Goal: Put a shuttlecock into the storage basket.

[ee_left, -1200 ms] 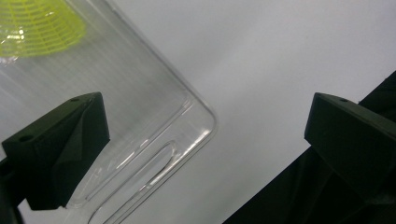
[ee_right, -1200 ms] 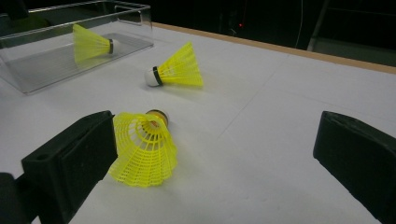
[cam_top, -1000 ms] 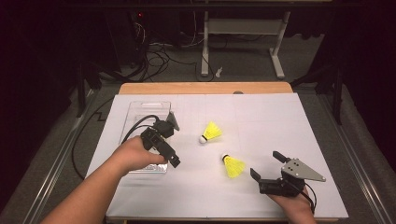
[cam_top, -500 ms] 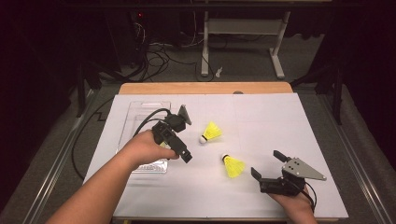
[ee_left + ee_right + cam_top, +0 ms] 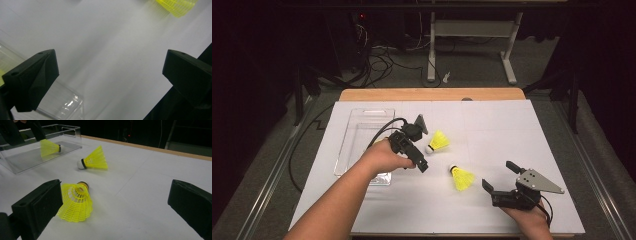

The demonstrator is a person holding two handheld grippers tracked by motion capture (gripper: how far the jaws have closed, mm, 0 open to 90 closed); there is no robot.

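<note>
The left gripper (image 5: 421, 145) hangs over the table (image 5: 492, 120) just past the right edge of the clear plastic tray (image 5: 362, 120), which sits toward the table's left edge. Its jaws stand wide apart with nothing between them; in the left gripper view they frame bare white tabletop, with a corner of the tray at the lower left and a bit of yellow skirt at the top edge.

Just beside this gripper, toward the middle of the table, lies one yellow shuttlecock (image 5: 438, 142) on its side, its white cork pointing toward the tray. A second yellow shuttlecock (image 5: 461, 178) lies nearer the front edge, a little to the right of the first and apart from it (its dark-ringed cork points toward the far edge, its skirt toward the person).

The right gripper (image 5: 503, 179) rests near the table's front right corner, held low by the hand (image 5: 527, 215). Its jaws are also spread wide and hold nothing. In the right gripper view the second shuttlecock sits just beside the left-hand jaw; whether it touches cannot be told.

That same view shows a third yellow shuttlecock (image 5: 50, 148) lying inside the tray, cork toward the tray's right wall.
</note>
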